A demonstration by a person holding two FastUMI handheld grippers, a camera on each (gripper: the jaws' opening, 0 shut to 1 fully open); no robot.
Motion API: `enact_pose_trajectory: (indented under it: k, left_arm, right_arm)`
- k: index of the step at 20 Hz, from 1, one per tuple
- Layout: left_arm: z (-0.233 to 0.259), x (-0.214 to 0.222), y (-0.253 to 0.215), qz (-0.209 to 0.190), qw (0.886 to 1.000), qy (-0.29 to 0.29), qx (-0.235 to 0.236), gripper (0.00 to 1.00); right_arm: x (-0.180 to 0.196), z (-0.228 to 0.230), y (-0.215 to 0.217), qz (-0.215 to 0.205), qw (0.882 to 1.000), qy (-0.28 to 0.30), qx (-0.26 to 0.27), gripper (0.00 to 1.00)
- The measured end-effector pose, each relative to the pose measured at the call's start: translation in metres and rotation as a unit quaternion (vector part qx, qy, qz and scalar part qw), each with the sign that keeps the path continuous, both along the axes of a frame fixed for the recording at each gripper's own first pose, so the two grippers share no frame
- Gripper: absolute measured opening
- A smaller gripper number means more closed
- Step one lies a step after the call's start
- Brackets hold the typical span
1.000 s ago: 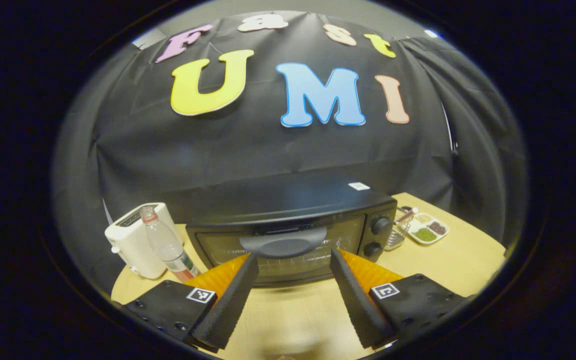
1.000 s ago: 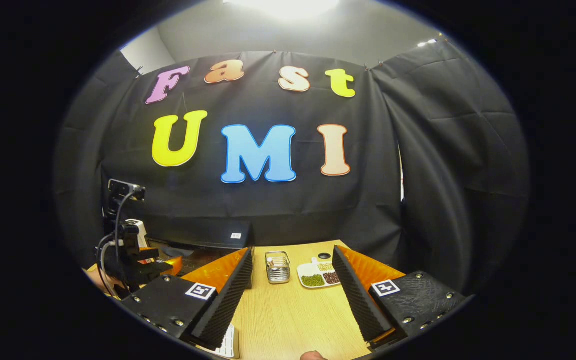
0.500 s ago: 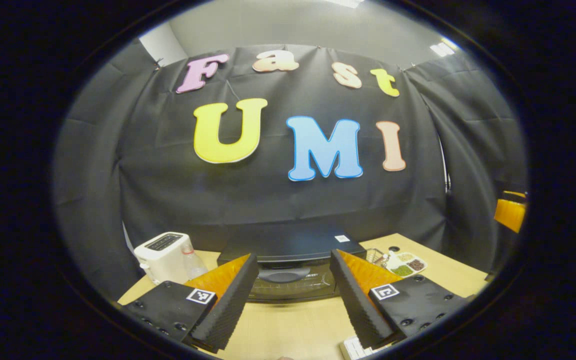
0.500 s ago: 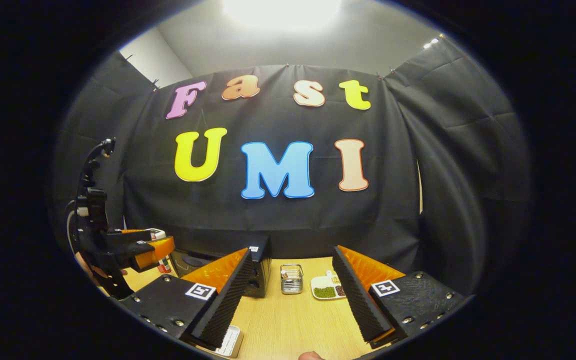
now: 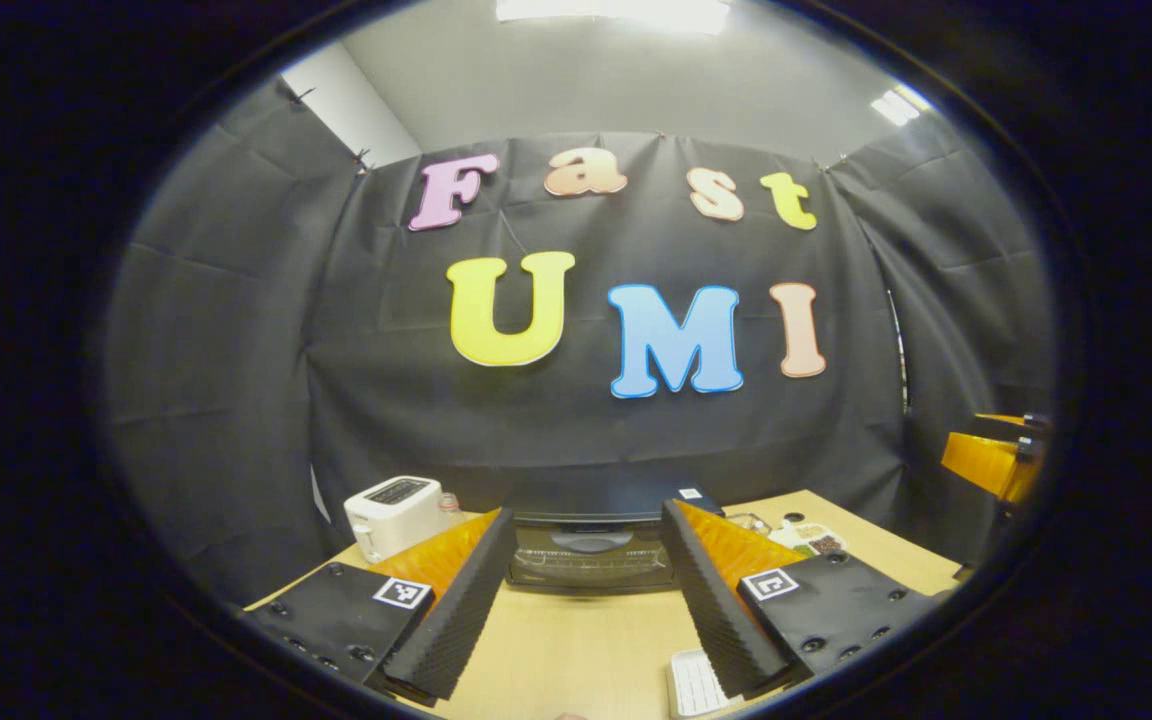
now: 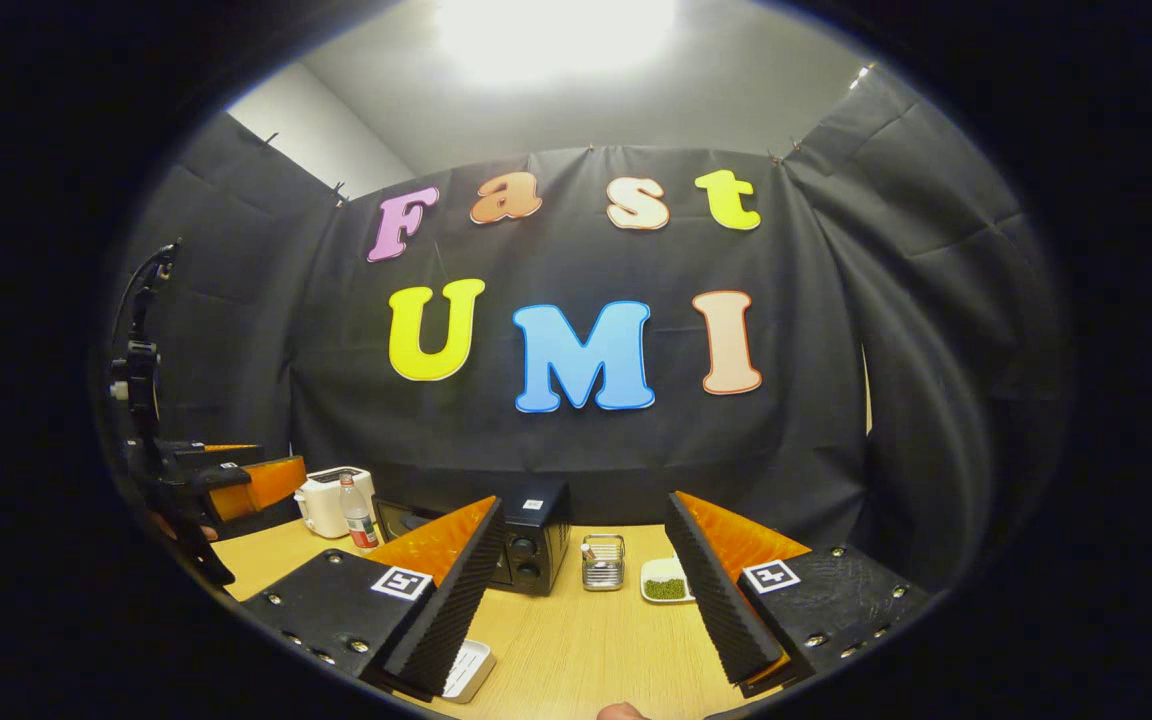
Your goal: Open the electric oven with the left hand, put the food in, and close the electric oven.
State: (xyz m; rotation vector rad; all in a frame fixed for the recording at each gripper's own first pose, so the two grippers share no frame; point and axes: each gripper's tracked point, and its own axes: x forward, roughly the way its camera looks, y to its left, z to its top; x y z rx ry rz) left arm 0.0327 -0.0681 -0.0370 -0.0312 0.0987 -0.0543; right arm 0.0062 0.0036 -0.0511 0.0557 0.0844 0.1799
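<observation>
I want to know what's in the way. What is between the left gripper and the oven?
Just bare wooden table in the left gripper view. The left gripper is open, and the oven sits farther back with its door shut.

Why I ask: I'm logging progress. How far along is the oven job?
Done: unclear. The oven stands with its door shut, and whether food is inside cannot be told. In hand: nothing. The left gripper and the right gripper are both open, empty and apart from the oven. Left: every step if no food is inside, otherwise probably none.
</observation>
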Motion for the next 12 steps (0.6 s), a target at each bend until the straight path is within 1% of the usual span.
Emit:
enact_pose_trajectory:
  k: [3,6,8,11,12]
  left_arm:
    - [0.001,-0.018,0.008,0.000,1.000,0.002,-0.008,1.00]
    - [0.001,-0.031,0.021,-0.001,1.000,0.003,-0.011,1.00]
    - [0.004,-0.039,0.027,-0.009,1.000,0.000,-0.008,1.00]
    - [0.006,-0.042,0.047,-0.004,1.000,-0.005,-0.006,1.00]
    - [0.006,-0.044,0.051,-0.003,1.000,-0.005,-0.010,0.97]
  right_arm:
    - [-0.009,0.009,0.006,-0.002,1.000,-0.011,0.004,0.97]
    - [-0.019,0.016,0.011,-0.014,1.000,-0.015,-0.002,0.97]
    - [-0.029,0.022,0.021,-0.015,1.000,-0.016,0.007,0.97]
    - [-0.039,0.030,0.029,-0.023,0.999,-0.023,0.010,0.97]
    - [-0.041,0.030,0.032,-0.025,0.999,-0.024,0.008,0.97]
